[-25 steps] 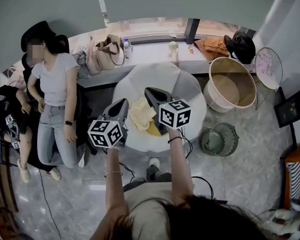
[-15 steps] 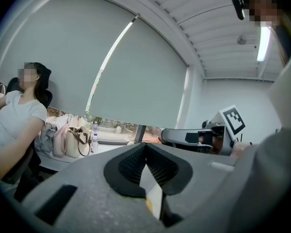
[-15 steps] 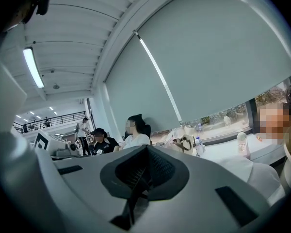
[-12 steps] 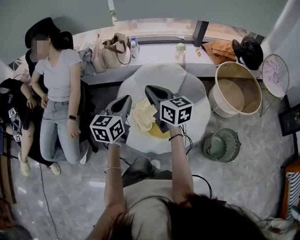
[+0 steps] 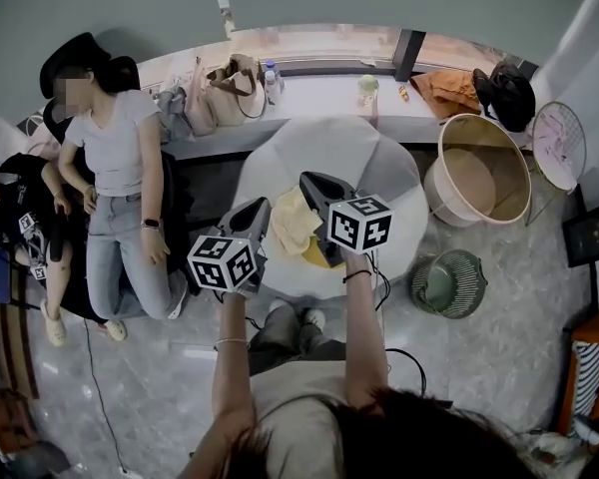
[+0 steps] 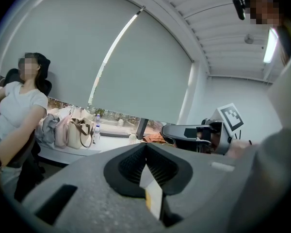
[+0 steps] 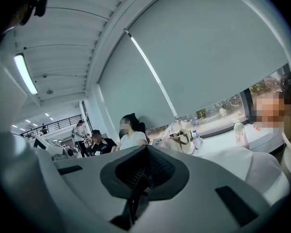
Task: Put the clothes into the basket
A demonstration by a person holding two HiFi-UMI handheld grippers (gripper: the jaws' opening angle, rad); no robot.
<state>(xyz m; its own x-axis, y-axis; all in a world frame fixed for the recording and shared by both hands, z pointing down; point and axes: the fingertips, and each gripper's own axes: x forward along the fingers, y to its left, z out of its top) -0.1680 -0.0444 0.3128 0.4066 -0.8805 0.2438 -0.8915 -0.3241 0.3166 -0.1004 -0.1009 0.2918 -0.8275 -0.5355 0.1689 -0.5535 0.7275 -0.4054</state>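
A pale yellow cloth [image 5: 294, 222] hangs between my two grippers over the near side of the round white table [image 5: 329, 143], with a darker yellow fold [image 5: 316, 257] below it. My left gripper [image 5: 264, 208] is shut, and in the left gripper view a pale strip of that cloth [image 6: 150, 188] is pinched in its closed jaws [image 6: 145, 147]. My right gripper [image 5: 307, 181] is shut too; in its own view [image 7: 146, 148] only a dark seam shows between the jaws. The cream round basket [image 5: 437, 196] stands on the floor to the right of the table.
A seated person [image 5: 115, 168] is left of the table, with another person [image 5: 10, 228] further left. The window counter holds bags [image 5: 230, 83], bottles, an orange cloth [image 5: 449, 88] and a black bag [image 5: 509, 93]. A green floor fan [image 5: 447, 282] stands near the basket.
Both grippers have sunk a little together, with the yellow cloth still hanging between them. The head view has shifted slightly.
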